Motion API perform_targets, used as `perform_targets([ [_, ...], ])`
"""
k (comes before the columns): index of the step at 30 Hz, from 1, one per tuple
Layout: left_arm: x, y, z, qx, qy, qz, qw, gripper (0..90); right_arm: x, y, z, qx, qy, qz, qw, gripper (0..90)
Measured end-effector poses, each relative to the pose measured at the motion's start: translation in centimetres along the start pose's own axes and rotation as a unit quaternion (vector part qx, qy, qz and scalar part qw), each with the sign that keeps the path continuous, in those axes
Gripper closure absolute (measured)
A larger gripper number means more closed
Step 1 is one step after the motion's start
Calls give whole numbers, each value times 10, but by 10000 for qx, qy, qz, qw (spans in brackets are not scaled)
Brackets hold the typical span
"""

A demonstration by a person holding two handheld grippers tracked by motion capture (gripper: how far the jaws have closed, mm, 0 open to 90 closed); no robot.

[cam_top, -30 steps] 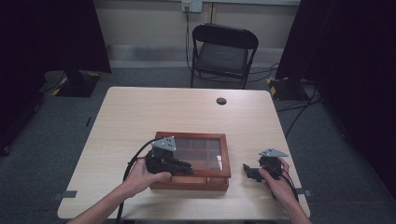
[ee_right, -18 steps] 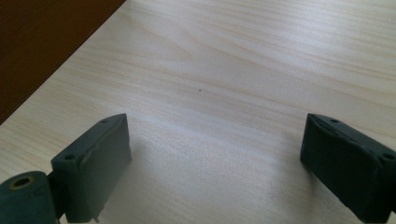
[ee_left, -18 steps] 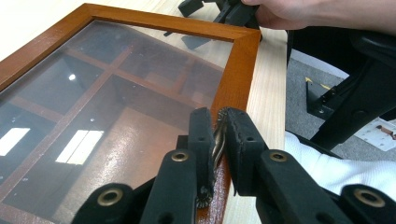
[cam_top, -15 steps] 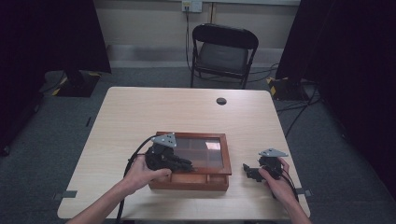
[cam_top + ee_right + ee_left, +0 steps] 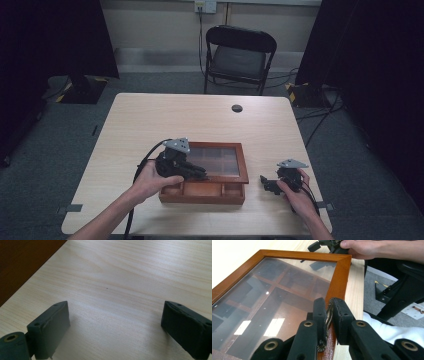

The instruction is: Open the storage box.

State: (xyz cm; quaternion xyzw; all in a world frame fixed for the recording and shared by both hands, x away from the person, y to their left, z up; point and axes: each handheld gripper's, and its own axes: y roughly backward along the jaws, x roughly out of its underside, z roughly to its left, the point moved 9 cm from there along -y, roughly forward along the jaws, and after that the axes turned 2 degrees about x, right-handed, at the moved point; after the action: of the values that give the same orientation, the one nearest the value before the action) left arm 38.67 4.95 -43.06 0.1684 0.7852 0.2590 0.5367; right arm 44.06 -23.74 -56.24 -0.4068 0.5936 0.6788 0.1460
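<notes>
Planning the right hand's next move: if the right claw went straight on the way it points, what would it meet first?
Probably the side wall of the wooden box. The right claw, jaws open, points across bare table toward it, and nothing lies between. Depth is uncertain.

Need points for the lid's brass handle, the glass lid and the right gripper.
brass handle (image 5: pixel 328 312), left gripper view, metal strip pinched between the jaws.
glass lid (image 5: pixel 220 159), high view, middle of the pane.
right gripper (image 5: pixel 264 181), high view, between its fingertips on the table.

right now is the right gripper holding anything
No, the right gripper has its jaws spread wide apart over bare table, with nothing between them.
</notes>
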Motion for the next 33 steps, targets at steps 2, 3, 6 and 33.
perform_targets([
  [2,-1,1,0,12,-16,28,10000,811,0,0,0,0,0,0,10000,74],
  [3,-2,1,1,-5,2,15,10000,811,0,0,0,0,-1,0,10000,74],
  [6,-6,3,2,22,0,2,10000,812,0,0,0,2,1,2,10000,73],
  [33,-27,15,8,2,50,32,10000,814,0,0,0,0,-5,14,10000,67],
])
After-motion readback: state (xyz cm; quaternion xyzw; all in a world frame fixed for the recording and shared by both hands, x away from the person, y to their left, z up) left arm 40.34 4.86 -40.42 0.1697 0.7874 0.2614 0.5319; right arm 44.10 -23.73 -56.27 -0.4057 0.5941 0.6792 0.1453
